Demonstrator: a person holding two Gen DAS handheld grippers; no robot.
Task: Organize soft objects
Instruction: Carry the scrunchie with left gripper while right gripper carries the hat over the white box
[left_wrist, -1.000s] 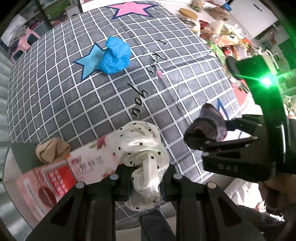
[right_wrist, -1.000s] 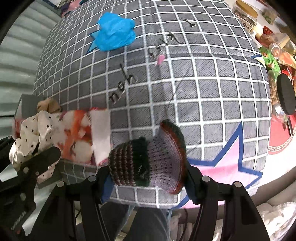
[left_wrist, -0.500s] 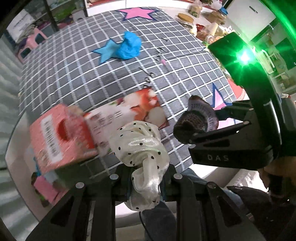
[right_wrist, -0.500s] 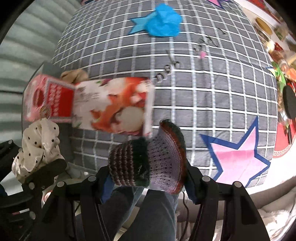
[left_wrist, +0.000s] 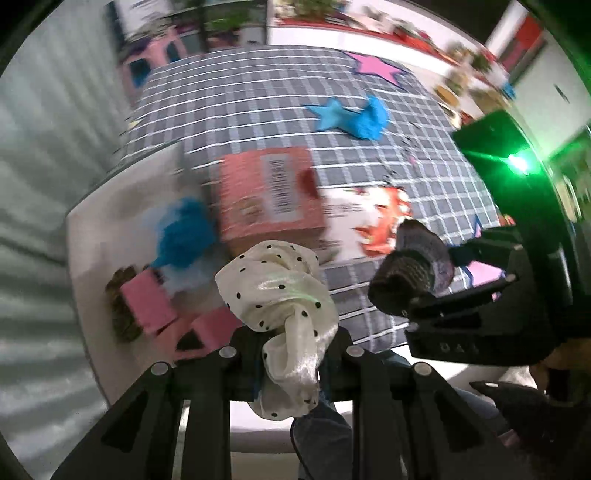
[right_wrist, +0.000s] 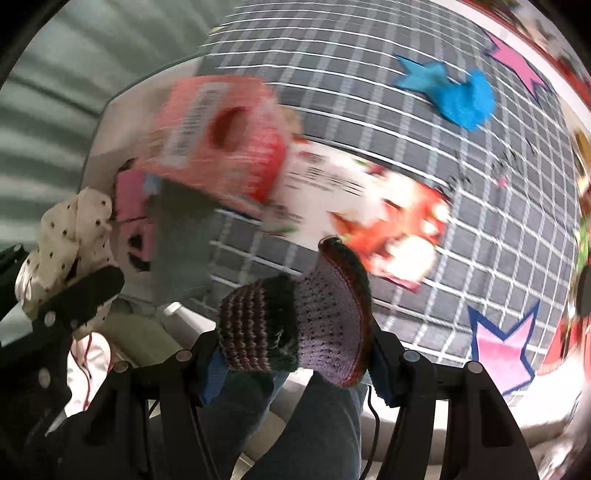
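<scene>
The left gripper (left_wrist: 291, 339) pinches a silky dotted scarf (left_wrist: 280, 291) that looks light and slippery, so hold its bunched middle, while the right gripper (right_wrist: 295, 354) squeezes a soft, squashy knit sock (right_wrist: 295, 325), both above the table edge.

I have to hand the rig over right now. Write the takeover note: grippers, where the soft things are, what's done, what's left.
Left gripper: shut on the polka-dot scarf.
Right gripper: shut on the knitted sock.
Both are above the table edge near the white bin, which already holds pink sponges and something blue and fluffy.
Left: drop both in, if that bin is the target; then fetch the blue cloth lying on the checked tablecloth.
</scene>
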